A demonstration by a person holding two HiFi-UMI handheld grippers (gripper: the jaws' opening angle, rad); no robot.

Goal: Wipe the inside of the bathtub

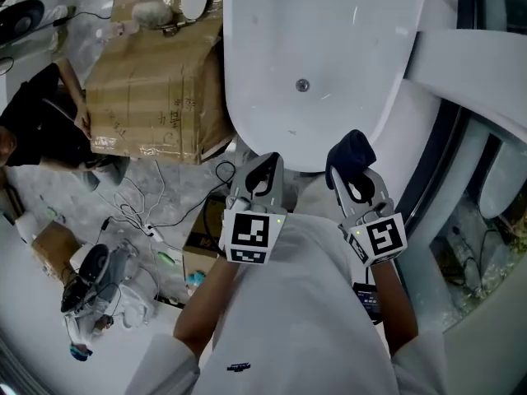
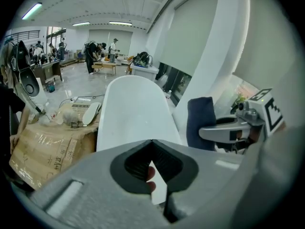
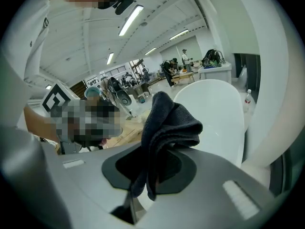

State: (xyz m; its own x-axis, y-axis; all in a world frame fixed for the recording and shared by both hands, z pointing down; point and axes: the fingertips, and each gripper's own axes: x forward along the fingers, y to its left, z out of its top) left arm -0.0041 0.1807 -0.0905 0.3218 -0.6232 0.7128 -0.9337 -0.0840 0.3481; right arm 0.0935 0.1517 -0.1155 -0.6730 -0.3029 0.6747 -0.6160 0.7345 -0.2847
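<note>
So the right gripper (image 1: 360, 186) has its jaws clamped on a dark blue cloth (image 1: 349, 151) that bunches up past the tips. The left gripper (image 1: 265, 164) has its jaws closed on nothing. Both sit at the near end of the white bathtub (image 1: 329, 48), which lies at 12 o'clock, with a cardboard box (image 1: 156, 89) at 10.

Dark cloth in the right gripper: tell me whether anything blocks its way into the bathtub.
Nothing visible does. The right gripper holds the dark cloth in its jaws at the near rim of the bathtub, whose white basin shows only its drain. The left gripper sits beside it, out of the path.
</note>
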